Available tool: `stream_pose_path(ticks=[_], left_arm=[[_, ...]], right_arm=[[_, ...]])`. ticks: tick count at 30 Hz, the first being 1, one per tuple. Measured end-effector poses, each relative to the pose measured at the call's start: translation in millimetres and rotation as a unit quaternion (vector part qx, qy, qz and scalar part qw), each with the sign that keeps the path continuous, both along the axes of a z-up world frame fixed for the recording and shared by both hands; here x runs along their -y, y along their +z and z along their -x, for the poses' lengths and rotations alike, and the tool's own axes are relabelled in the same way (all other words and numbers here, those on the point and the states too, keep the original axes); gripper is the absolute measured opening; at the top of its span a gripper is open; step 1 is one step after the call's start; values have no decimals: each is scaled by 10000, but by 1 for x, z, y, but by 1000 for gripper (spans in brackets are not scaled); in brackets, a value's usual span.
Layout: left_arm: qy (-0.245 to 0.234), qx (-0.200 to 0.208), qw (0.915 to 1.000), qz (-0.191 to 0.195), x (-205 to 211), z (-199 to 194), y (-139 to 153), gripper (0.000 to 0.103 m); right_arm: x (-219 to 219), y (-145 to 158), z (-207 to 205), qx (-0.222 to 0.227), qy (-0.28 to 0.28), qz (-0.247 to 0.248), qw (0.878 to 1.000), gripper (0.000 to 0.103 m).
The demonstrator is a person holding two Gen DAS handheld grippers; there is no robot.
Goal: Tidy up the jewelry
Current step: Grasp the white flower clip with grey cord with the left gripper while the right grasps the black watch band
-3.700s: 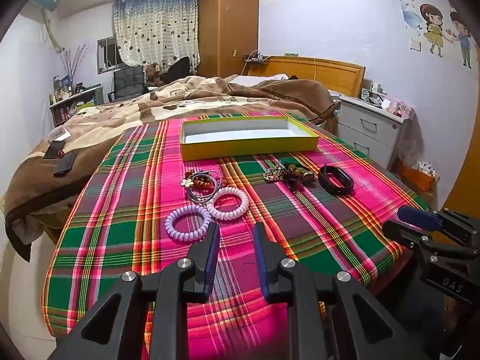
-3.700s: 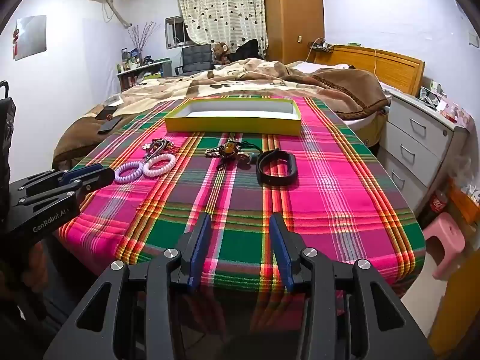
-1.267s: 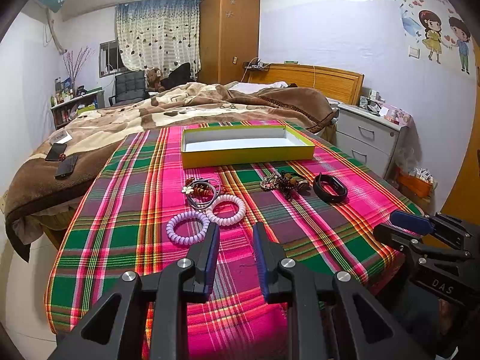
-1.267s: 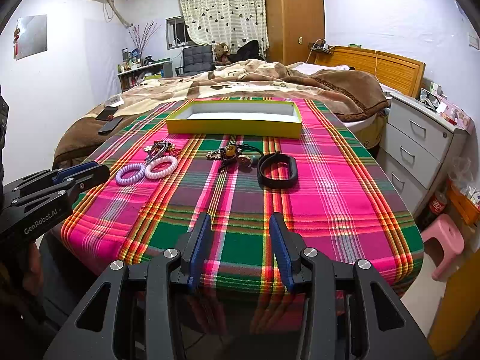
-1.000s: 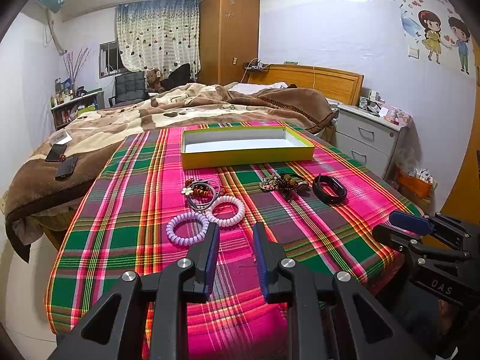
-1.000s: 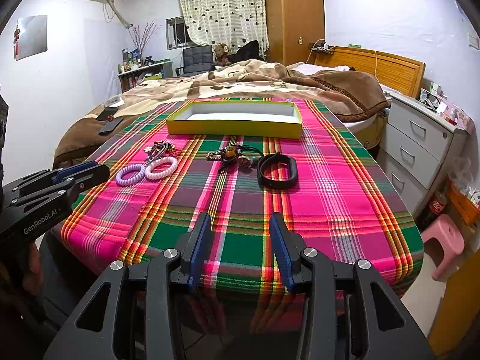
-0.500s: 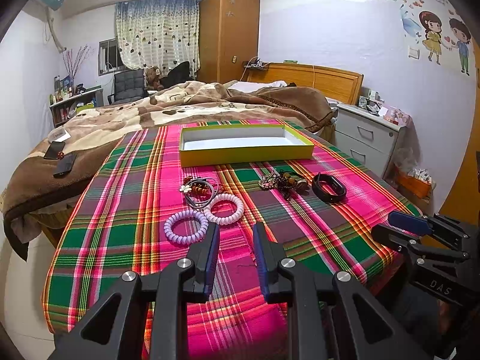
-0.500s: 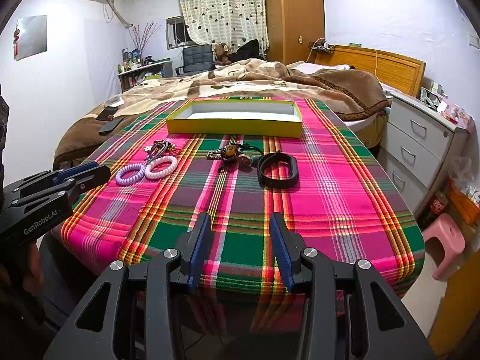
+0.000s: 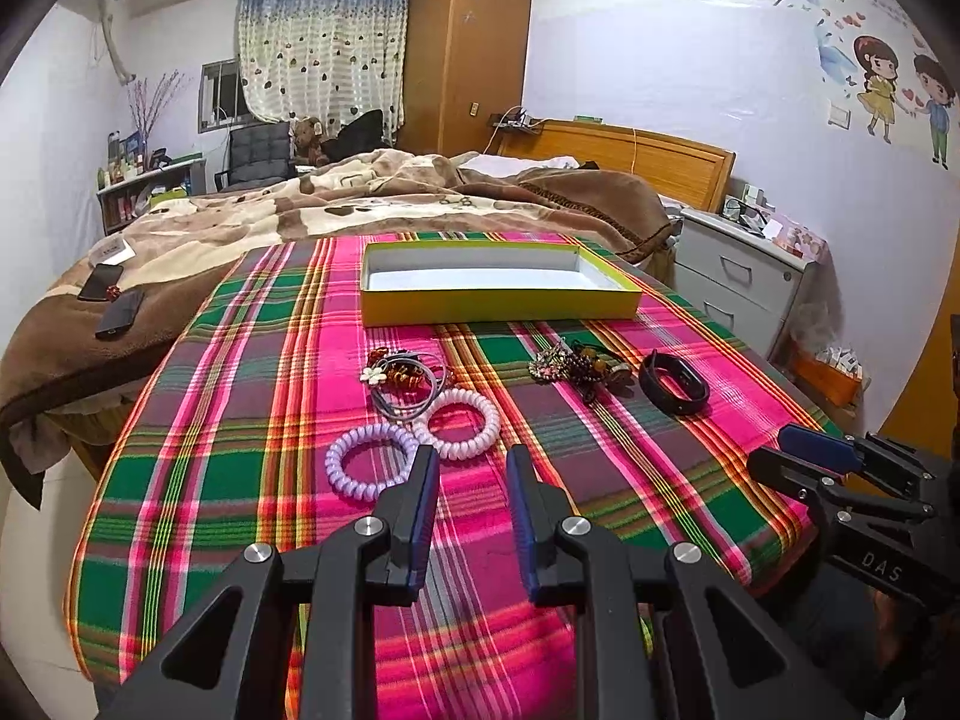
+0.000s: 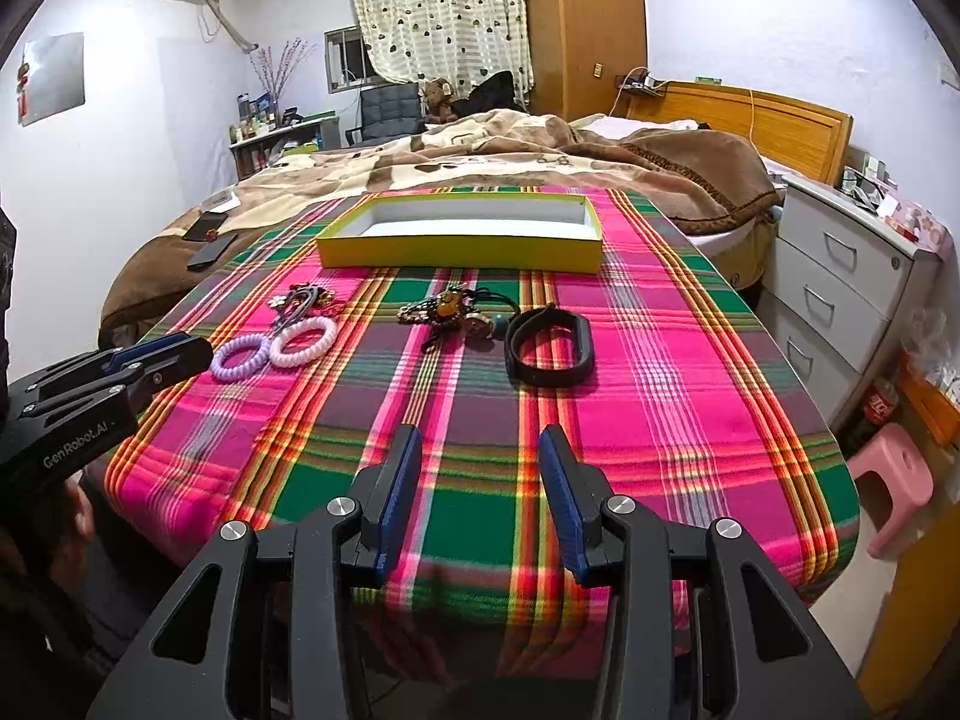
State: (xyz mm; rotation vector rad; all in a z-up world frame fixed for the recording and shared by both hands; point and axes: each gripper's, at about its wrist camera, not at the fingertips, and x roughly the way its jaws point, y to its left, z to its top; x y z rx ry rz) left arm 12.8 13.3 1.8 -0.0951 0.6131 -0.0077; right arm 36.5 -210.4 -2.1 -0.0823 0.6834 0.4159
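Plaid cloth (image 9: pixel 252 420) ahead holds an empty yellow box (image 9: pixel 498 306) at twelve o'clock; with my left gripper (image 9: pixel 471 468) and right gripper (image 10: pixel 477 444) both agape and empty, I fear the lilac coil hair tie (image 9: pixel 369 462), touching its pink twin (image 9: pixel 462 423), drags it along.

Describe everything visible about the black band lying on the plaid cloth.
The black band is a closed loop, matte like rubber or silicone, with one thicker, flatter section like a fitness tracker's body. It lies flat on the plaid cloth, the rightmost of the pieces, in front of the yellow box and apart from it. The beaded tangle sits just to its left; whether they touch cannot be told. Neither claw touches it.
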Motion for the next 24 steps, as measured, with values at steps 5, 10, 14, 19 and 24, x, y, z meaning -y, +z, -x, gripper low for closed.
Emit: stream_pose_path(ticks=[5,10,14,19,24], left_arm=[[8,-102,9999,-9,-5,-21,-2,22],[176,-287,9994,-12,-17,-47,-6,22],[409,-420,9983,-1,-34,-65,-11,22],[657,-614,9959,82,-54,-85,-18,22],[654,-854,9938,298,-66,-100,-27,22]], right_arm=[[2,-2,-19,-65,-81,18,9999,42],[5,-4,-42,-155,-217,43,9996,42],[10,-4,-61,-242,-351,45,9991,42],[11,-8,-83,-368,-471,138,9981,42],[10,-15,-103,-577,-543,170,9967,42]])
